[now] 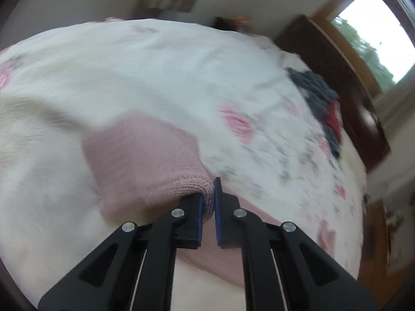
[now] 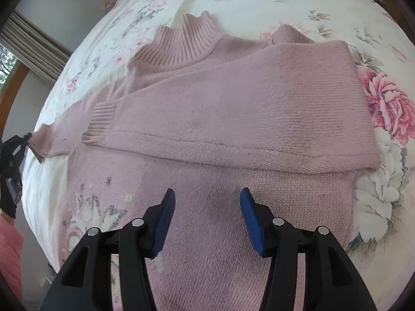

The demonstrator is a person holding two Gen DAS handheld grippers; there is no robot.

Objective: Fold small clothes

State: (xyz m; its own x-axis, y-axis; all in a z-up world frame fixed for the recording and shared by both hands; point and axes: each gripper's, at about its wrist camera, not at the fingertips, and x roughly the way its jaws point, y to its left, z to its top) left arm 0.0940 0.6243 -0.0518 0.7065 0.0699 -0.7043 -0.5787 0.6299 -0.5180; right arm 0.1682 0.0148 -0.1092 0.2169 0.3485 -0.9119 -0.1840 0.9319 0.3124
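We see one pink knit sweater [image 2: 233, 108] spread across the centre of the right wrist view on one floral bedspread [image 2: 324, 5], one sleeve folded across its chest. Our left gripper [image 1: 208, 202] pinches the other sleeve's cuff [image 1: 192, 184] between its two blue pads. Our right gripper [image 2: 206, 207] hovers over the sweater's body, fingers spread apart. One dark clothes pile [image 1: 321, 98] lies at right of the left wrist view.
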